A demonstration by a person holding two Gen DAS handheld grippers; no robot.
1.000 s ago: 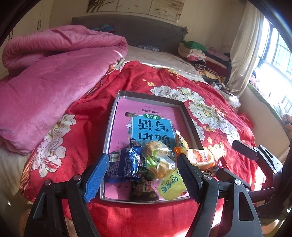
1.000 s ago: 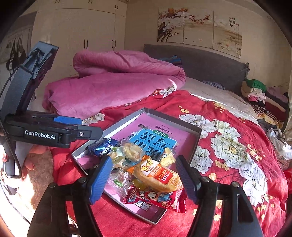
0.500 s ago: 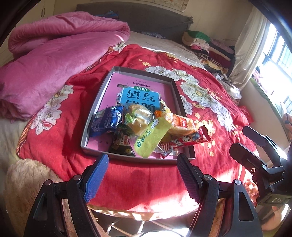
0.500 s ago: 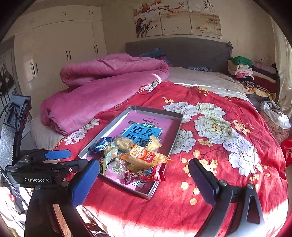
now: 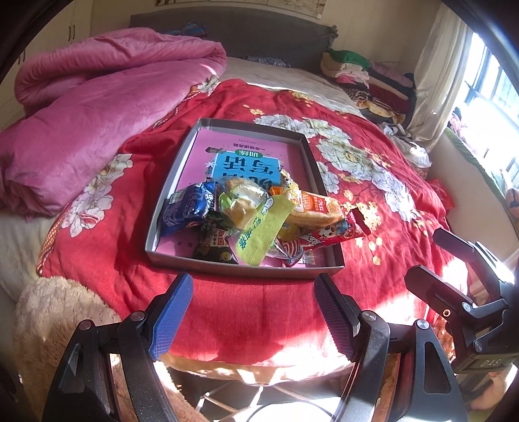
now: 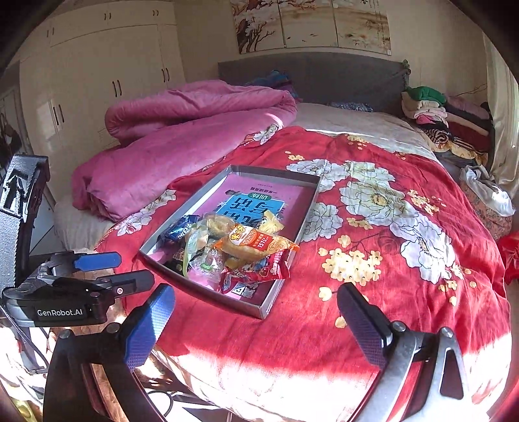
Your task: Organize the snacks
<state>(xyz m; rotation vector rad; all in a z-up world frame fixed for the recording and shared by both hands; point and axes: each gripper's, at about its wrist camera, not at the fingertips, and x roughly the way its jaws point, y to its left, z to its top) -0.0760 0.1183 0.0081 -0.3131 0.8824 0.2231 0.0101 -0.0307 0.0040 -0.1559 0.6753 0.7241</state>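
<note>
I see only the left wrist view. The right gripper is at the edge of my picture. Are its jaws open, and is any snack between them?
Observer: In the right wrist view the right gripper has its jaws wide apart, with no snack gripped.
Operator: Can you see my left gripper from there?
Observer: Yes, side-on at the left edge; the left gripper carries a white GenRobot.AI label, and its jaws are open and empty.
Operator: My view cuts off the wall above the headboard. What hangs there?
Observer: A three-panel painting of tree branches.

Bright window (image 5: 483, 84) sunlight, glare low, fisheye-bent dark corners.
</note>
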